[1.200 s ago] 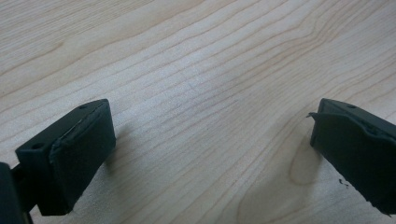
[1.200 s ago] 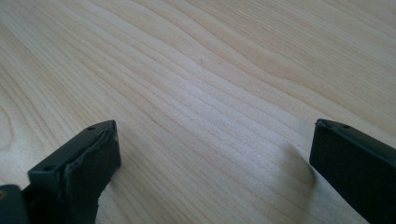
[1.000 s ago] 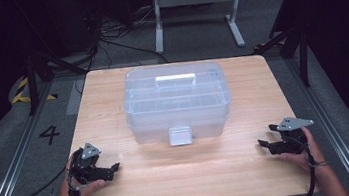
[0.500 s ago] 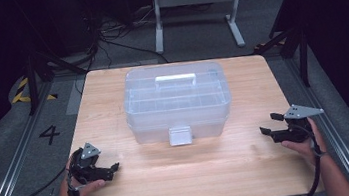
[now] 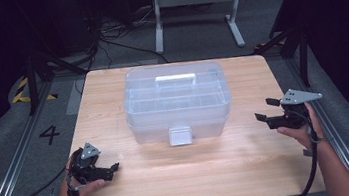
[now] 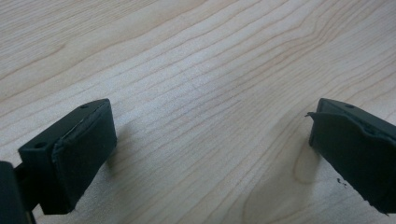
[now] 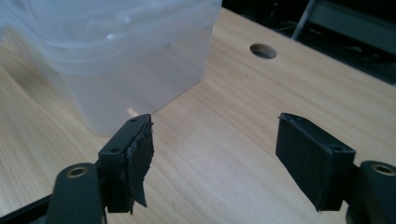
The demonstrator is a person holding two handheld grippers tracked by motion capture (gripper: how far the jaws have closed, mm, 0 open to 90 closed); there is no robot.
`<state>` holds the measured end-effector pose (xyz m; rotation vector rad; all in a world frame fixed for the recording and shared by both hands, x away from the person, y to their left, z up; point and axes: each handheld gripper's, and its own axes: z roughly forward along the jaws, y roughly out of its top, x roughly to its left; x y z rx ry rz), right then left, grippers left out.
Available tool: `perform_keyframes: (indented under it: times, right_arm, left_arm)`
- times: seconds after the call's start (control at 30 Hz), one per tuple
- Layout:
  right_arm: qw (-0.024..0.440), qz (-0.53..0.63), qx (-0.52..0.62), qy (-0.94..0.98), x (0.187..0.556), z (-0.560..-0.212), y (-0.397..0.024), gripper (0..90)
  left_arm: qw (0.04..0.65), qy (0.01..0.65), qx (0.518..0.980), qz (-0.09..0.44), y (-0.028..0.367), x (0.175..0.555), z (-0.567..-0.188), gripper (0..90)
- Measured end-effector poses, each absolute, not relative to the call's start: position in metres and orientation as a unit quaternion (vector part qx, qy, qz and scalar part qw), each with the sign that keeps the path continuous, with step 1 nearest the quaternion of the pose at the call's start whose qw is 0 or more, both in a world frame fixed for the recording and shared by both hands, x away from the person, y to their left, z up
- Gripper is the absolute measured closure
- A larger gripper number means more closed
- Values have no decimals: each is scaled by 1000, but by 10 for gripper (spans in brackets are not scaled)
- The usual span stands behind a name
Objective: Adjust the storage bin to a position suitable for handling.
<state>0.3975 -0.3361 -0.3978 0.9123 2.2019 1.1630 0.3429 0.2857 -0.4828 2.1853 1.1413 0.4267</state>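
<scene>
While the clear plastic box (image 5: 176, 102) sits in the middle of the wooden table (image 5: 137, 183), both grippers wait on either side of it. The box has a white handle (image 5: 175, 79) on its lid and a small clasp (image 5: 180, 135) on the side that faces the person. The lid is down on the box.

The left gripper (image 5: 112, 169) is near the front left corner of the table, well apart from the box. A hand (image 5: 80, 187) holds it low, close to the wood. In the left gripper view its two black jaws stand wide apart, with bare wood between them. Nothing is held in them.

The right gripper (image 5: 264, 111) is off to the right of the box, near the table's right edge. Another hand (image 5: 301, 130) holds it, and a grey three-cornered plate (image 5: 299, 96) sits on top of it. It is up above the table and points toward the box. In the right gripper view its jaws are also spread wide and hold nothing. The pad (image 7: 139, 161) on one jaw looks torn and ragged at its edge. Past the jaws, that view shows a corner of the box and a round hole (image 7: 263, 50) in the wood just beyond it.

A black cable (image 5: 312, 171) hangs down from the right gripper along the arm.
</scene>
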Motion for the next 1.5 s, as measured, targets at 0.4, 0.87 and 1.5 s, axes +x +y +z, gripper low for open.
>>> perform_keyframes:
  times: [0.4, 0.87, 1.5]
  right_arm:
    - [254, 445, 312, 800, 412, -357, -315, 286]
    - [265, 450, 283, 804, 427, -327, -283, 291]
    - [264, 457, 263, 807, 443, -316, -244, 332]
  left_arm:
    - [316, 433, 828, 161, 286, 344, -483, 11]
    - [316, 432, 829, 161, 286, 344, -483, 12]
    - [316, 432, 829, 160, 286, 344, -483, 11]
